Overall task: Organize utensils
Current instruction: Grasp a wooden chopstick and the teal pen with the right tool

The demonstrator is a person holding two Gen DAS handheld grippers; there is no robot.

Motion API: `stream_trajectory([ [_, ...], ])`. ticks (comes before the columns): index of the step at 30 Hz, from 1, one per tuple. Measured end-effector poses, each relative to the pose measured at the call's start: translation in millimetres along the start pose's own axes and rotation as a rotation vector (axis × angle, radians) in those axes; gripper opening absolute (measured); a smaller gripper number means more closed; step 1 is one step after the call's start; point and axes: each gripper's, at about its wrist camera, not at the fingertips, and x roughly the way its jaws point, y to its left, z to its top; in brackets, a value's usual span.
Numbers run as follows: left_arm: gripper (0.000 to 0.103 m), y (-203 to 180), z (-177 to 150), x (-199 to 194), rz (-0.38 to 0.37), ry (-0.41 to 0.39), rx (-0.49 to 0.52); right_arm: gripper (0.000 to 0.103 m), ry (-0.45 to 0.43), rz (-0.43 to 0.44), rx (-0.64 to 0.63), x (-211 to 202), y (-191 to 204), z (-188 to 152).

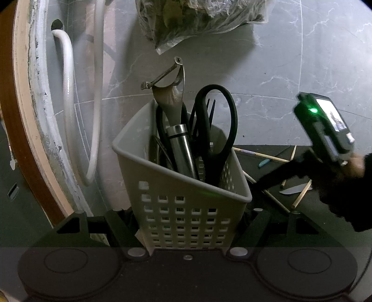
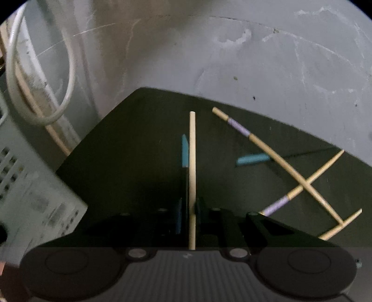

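Note:
My left gripper (image 1: 186,213) is shut on a grey perforated utensil basket (image 1: 186,204), one finger against each side wall. In the basket stand a peeler (image 1: 167,79), black scissors (image 1: 216,130), a steel handle (image 1: 181,148) and a black fork (image 1: 210,109). My right gripper (image 2: 192,204) points down at the black mat (image 2: 139,144), shut on a plain bamboo chopstick (image 2: 192,151) that runs straight out between its jaws. A black chopstick with a blue tip (image 2: 184,151) lies close along its left side; whether it is gripped too I cannot tell. The basket's corner (image 2: 34,185) shows at the left.
Loose on the mat lie purple-banded chopsticks (image 2: 239,129), another blue-tipped stick (image 2: 252,159), a plain chopstick (image 2: 339,224) and a knife blade (image 1: 293,191). A white hose (image 1: 67,97), a wooden frame (image 1: 23,116) and a plastic bag (image 1: 200,21) stand behind the basket against grey marble tiles.

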Motion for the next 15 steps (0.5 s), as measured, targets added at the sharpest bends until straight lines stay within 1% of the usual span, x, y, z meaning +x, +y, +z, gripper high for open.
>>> stream_trajectory([
  [5,0.076,-1.0,-1.4,-0.1,0.006,-0.007,-0.003,0.014,0.052,0.039,-0.008,-13.9,-4.6,-13.1],
  [10,0.076,-1.3,-1.9,-1.0,0.011,-0.008,-0.007,0.015,0.051,0.046,-0.036,-13.0,-7.1,-10.1],
  [15,0.076,-2.6,-1.5,-2.3,0.016,-0.005,-0.007,0.023,0.045,0.055,-0.057,-4.9,-4.3,1.0],
])
